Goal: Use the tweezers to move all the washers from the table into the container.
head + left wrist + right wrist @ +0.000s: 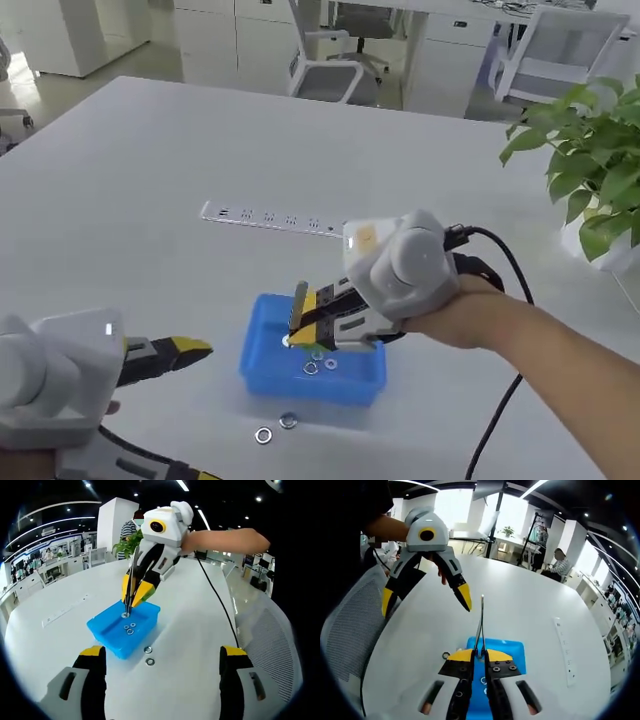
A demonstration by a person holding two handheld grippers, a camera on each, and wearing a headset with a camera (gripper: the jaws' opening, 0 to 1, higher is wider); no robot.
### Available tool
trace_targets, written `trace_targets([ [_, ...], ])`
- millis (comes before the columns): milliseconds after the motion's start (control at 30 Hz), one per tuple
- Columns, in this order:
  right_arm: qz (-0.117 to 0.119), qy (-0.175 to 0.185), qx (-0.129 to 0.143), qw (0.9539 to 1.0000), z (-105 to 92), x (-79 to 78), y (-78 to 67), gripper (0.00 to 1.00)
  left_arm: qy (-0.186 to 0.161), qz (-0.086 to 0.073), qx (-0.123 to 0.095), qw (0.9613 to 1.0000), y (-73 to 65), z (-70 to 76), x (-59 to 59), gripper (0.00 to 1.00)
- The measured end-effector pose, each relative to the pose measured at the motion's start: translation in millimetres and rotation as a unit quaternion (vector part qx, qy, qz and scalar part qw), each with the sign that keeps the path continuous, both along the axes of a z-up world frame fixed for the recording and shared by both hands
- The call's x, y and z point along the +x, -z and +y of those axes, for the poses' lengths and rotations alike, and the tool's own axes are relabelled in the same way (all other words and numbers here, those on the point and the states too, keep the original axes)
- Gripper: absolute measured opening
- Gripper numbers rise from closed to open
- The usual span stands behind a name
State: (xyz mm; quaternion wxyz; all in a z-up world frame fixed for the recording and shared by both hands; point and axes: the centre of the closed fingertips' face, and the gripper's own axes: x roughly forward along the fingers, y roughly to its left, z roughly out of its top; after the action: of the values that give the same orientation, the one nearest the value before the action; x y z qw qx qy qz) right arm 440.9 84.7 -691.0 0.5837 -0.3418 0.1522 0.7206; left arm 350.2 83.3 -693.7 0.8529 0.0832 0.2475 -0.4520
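Washers: two lie on the table by the container's near side, while the right gripper, clamped on tweezers dipped inside it, likely must release one next; the left gripper hovers, jaws apart.

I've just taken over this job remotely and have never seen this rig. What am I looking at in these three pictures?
No robot: a person holds a two-jaw tool in each hand. One picture comes from a headset camera looking down; the two round ones come from cameras riding on each tool. The right tool is shut on tweezers, their tips down in the blue container, which holds a few washers. Two loose washers lie on the white table beside it. The left tool is open, holding nothing.
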Motion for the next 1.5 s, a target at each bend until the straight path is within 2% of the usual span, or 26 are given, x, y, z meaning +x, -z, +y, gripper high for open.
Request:
trace_targets([
  [433,0.001,0.008,-0.006,1.0,4.3,19.0,22.8,0.09,-0.004,-0.005,0.0,1.0,0.2,4.4,6.8,0.99],
  [1067,0.013,0.002,-0.024,0.9996,7.9,26.6,55.7,0.09,-0.015,-0.002,-0.009,0.9998,5.0,11.4,14.9,0.99],
  [1500,0.027,0.006,-0.034,0.9991,6.0,28.7,74.9,0.09,-0.028,-0.005,-0.027,0.9992,-0.6,14.1,23.6,0.99],
])
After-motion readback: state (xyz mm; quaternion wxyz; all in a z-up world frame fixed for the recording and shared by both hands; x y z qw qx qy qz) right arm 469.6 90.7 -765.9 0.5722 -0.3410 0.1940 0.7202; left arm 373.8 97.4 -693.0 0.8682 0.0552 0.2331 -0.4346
